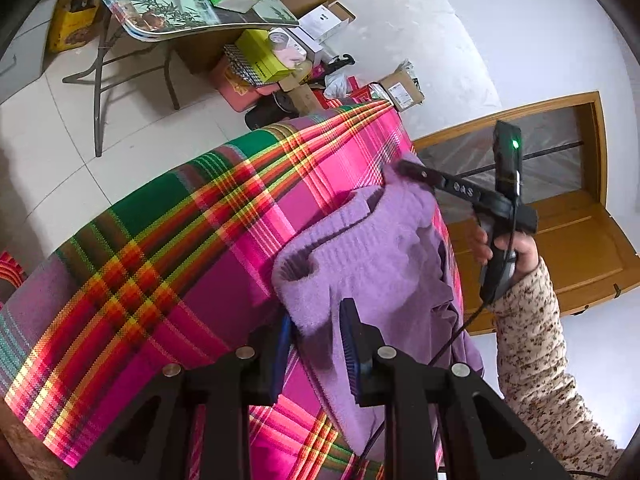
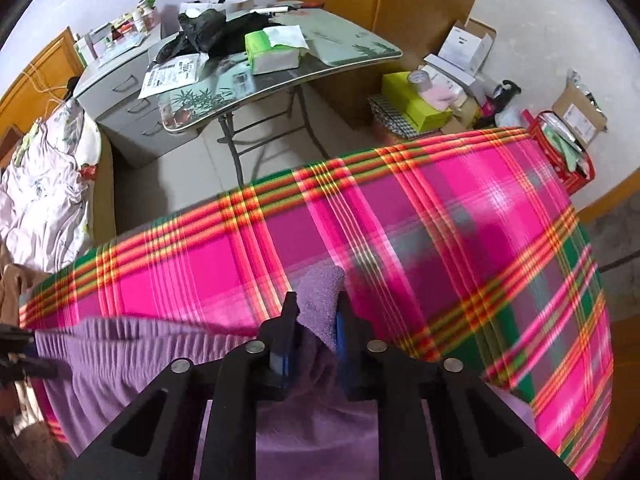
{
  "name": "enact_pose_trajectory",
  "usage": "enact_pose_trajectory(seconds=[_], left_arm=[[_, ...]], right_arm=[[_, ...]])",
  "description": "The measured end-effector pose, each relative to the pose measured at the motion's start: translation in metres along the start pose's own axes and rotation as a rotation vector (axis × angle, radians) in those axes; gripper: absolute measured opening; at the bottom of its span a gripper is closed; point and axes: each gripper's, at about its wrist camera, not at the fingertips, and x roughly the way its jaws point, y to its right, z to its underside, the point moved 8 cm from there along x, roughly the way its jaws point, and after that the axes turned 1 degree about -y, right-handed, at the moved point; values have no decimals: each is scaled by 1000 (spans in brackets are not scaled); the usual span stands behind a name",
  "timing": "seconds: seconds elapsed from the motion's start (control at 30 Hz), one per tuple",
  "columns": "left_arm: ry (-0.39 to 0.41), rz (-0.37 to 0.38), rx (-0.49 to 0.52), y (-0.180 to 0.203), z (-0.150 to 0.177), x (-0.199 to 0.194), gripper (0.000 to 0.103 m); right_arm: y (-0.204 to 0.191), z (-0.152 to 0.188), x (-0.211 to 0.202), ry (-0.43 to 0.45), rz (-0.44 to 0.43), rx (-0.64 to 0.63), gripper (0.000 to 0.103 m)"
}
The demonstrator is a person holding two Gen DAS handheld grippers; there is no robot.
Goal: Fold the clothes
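Note:
A purple fleece garment (image 1: 372, 248) hangs stretched between both grippers over a table draped in pink plaid cloth (image 1: 180, 240). My left gripper (image 1: 316, 320) is shut on the near edge of the garment, beside a ribbed cuff. At the far corner, my right gripper (image 1: 404, 168) pinches the fabric, held by a hand in a flowered sleeve (image 1: 532, 340). In the right wrist view my right gripper (image 2: 318, 304) is shut on a bunched fold of the purple garment (image 2: 132, 352), which trails left above the plaid cloth (image 2: 440, 220) to my left gripper (image 2: 24, 360) at the frame's edge.
Beyond the plaid table stands a folding table (image 2: 360, 60) with a green tissue box (image 2: 272, 52) and papers. Cardboard boxes and bags (image 2: 432, 96) pile on the floor by the wall. A grey drawer cabinet (image 2: 132, 112) and flowered bedding (image 2: 48, 184) lie left.

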Motion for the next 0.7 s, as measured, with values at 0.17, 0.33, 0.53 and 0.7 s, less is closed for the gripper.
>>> enact_pose_trajectory(seconds=[0.17,0.33,0.53,0.7], left_arm=[[1,-3,13,2,3,1,23],[-18,-18,47,6,7,5,17],[-14,-15,52,11,5,9,15],[-13,-1,15,11,0,16,18]], right_arm=[[11,19,-36,174,-19,79,17],[27,45,-64,340,-10,172,17],[26,33,-78,429,-40,185,17],[14,5,-72,461,-21,138,17]])
